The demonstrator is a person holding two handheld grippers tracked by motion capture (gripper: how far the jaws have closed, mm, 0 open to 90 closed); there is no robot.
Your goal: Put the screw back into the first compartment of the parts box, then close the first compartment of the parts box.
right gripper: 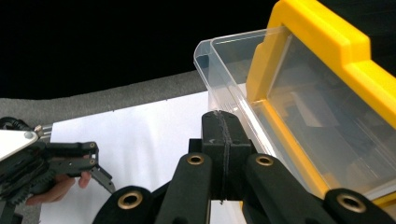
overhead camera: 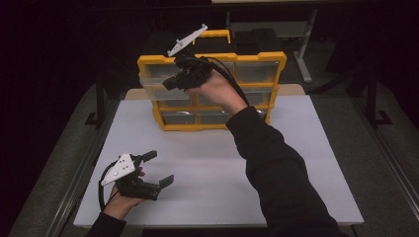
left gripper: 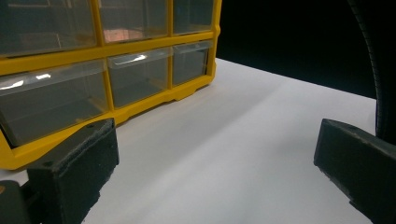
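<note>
Dark room; white table point(overhead camera: 296, 163); yellow organizer point(overhead camera: 257, 58) at rear.

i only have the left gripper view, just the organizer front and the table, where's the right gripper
Observer: Up at the top row of the yellow organizer. The right gripper is at the left drawer there.
Operator: is that drawer open
Observer: Yes, the clear drawer sticks partly out of its frame.
Operator: is the gripper holding it
Observer: No. Its jaws are shut on each other with nothing between them, close beside the drawer's wall.
</note>
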